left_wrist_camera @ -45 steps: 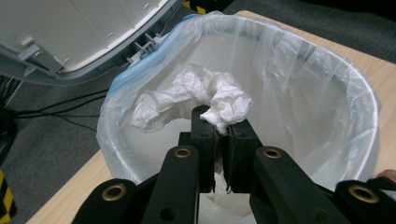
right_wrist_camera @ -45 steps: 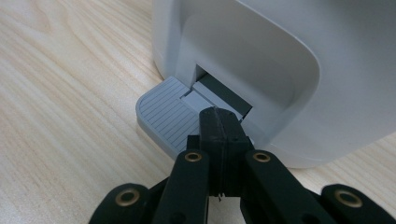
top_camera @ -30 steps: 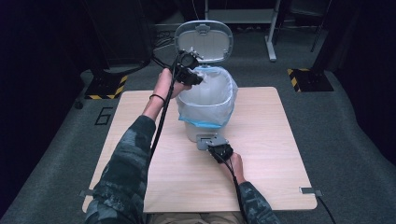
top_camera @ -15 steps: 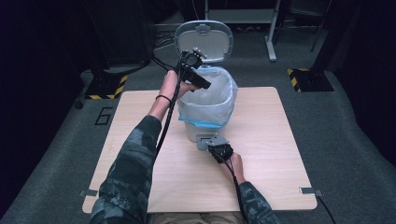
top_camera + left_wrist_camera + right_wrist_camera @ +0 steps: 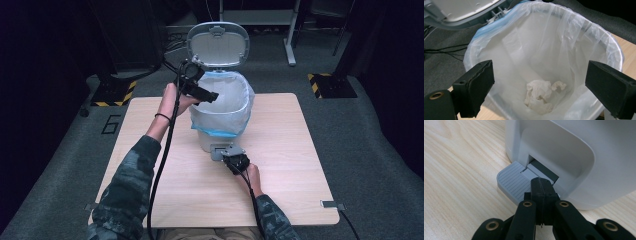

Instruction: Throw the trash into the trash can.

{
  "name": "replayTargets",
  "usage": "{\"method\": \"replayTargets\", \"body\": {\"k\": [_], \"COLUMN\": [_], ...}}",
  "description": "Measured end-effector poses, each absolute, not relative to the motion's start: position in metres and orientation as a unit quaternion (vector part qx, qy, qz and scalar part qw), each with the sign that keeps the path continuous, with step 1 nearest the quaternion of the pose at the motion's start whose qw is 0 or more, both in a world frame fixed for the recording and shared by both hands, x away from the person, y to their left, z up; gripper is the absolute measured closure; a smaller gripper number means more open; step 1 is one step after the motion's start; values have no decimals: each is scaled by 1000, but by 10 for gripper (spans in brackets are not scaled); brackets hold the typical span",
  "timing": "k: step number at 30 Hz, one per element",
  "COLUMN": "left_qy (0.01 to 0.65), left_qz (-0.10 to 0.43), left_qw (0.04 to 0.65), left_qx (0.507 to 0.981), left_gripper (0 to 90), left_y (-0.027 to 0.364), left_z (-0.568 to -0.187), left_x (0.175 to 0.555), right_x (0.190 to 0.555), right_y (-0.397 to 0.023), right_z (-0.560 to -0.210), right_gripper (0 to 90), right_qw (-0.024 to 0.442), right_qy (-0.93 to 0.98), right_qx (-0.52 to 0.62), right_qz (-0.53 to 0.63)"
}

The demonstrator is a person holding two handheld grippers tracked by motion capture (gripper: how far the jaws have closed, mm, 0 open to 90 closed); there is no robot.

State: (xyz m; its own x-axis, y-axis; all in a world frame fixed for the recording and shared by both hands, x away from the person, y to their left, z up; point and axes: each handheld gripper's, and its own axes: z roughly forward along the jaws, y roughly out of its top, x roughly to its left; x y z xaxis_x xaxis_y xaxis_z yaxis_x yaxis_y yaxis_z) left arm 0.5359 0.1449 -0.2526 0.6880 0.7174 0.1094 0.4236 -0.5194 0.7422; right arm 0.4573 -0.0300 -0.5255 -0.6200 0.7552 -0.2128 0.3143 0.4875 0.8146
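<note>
Disposal step: left gripper [image 5: 214,96], jaws just opened and empty, hangs over the pedal bin [image 5: 222,107] holding crumpled tissue [image 5: 541,96]; right gripper [image 5: 541,188], jaws together, presses the pedal [image 5: 512,182]; next, withdraw and release the pedal.

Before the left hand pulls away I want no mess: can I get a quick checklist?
1. Crumpled paper lies at the bottom of the bag: ok.
2. Left claw has just been opening, nothing between its jaws: ok.
3. Lid stands open: ok.
4. Right claw, shut, presses on the pedal: ok.
5. Bag folded over the bin's rim all round: cannot tell.
</note>
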Motion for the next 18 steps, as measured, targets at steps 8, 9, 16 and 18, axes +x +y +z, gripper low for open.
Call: {"method": "replayTargets", "body": {"k": [8,9,16,18], "left_qy": [344,346,351,355], "left_qz": [219,219,223,223], "left_qw": [367,368,370,372], "left_qx": [836,835,831,829], "left_gripper": [80,81,80,80], "left_y": [173,176,198,202], "left_z": [-262,-263,-274,-277], "left_x": [520,519,506,504], "right_x": [458,458,458,458], "right_y": [-30,-30,-30,-30], "right_z": [-526,-526,-526,-526], "right_gripper": [900,900,900,900], "right_qw": [288,289,286,284], "right_qy": [812,812,812,813], "right_qx": [331,330,331,331], "right_qz": [384,384,386,386]}}
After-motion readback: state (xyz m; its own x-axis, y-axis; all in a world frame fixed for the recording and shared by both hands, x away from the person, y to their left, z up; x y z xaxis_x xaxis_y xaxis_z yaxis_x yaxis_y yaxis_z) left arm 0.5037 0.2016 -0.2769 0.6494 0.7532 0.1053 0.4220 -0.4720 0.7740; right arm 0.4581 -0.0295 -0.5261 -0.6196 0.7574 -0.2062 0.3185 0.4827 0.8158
